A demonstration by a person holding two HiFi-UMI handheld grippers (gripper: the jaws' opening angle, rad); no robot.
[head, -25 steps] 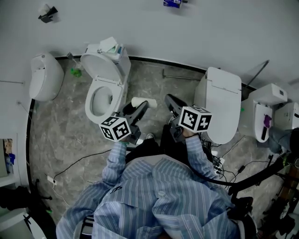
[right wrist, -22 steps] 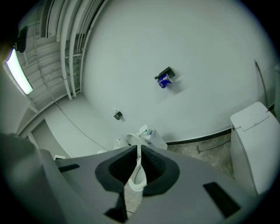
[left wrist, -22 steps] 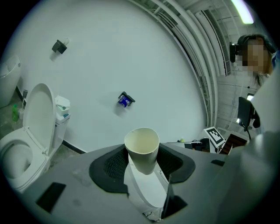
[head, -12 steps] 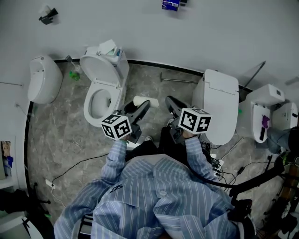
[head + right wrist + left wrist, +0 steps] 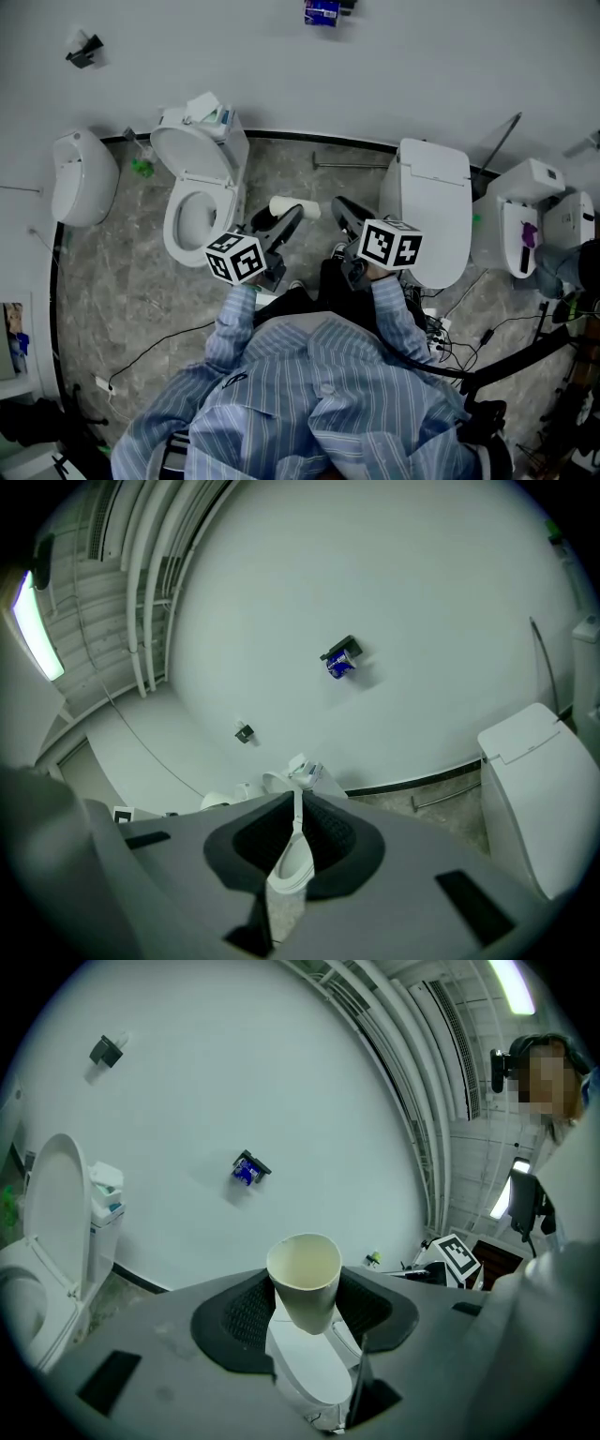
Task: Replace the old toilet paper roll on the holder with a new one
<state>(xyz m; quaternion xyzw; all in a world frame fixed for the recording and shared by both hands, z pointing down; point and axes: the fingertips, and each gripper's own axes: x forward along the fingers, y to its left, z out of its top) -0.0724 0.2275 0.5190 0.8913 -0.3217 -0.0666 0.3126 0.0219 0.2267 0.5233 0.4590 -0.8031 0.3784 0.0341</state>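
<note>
Tube (image 5: 303,1279) sits gripped in left gripper (image 5: 307,1310); right gripper (image 5: 296,832) closed, empty.

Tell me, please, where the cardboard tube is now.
The cardboard tube is held in the left gripper, mid-frame in the left gripper view; in the head view it shows just left of centre, between the open toilet and the closed toilet.

Bare floor (image 5: 361,186) runs between the open toilet (image 5: 192,187) and closed toilet (image 5: 428,211).

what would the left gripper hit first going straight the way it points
Probably the bare white wall, right of the blue wall fixture; the cardboard tube in the left gripper would touch first. Depth is unclear.
</note>
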